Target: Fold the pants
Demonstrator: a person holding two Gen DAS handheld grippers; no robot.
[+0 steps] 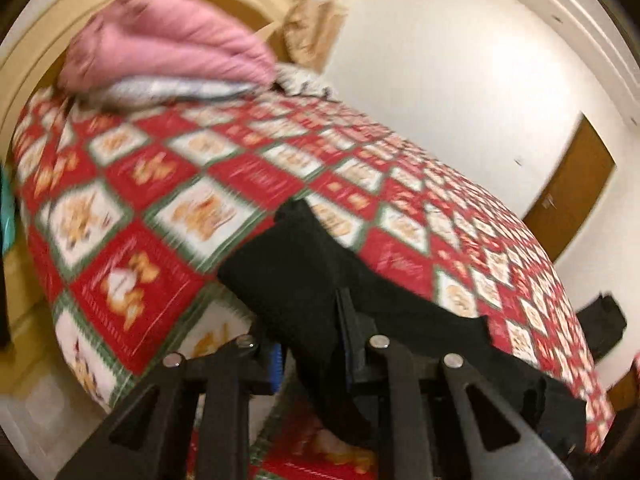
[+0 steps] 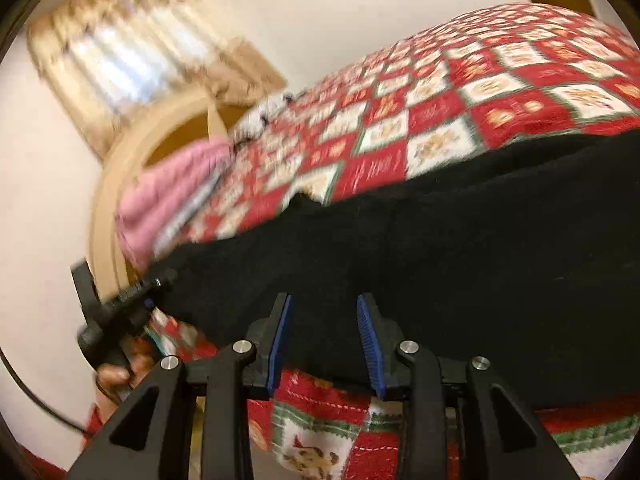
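Both grippers' jaws gripped the black pants (image 2: 400, 248) at the bed's (image 1: 168, 184) near edge (pictures blurred) — left gripper (image 1: 312, 344), right gripper (image 2: 326, 344) — best lifted level, together.

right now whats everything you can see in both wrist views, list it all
black pants: one, black, lying along the near edge of the bed, an end between each gripper's fingers
bedspread: one, red and white squares with green borders, covering the bed
pink cloth: one, pink, piled at the far end of the bed
pale checked cloth: one, whitish, under the pink cloth
headboard: one, tan wood, curved, behind the pile
curtain: one, beige, over a bright window
door: one, brown, in the white wall
left gripper: one, black, blue pads, closed on the pants
right gripper: one, black, blue pads, pants between them, grip unclear
hand: one, on the left gripper's handle
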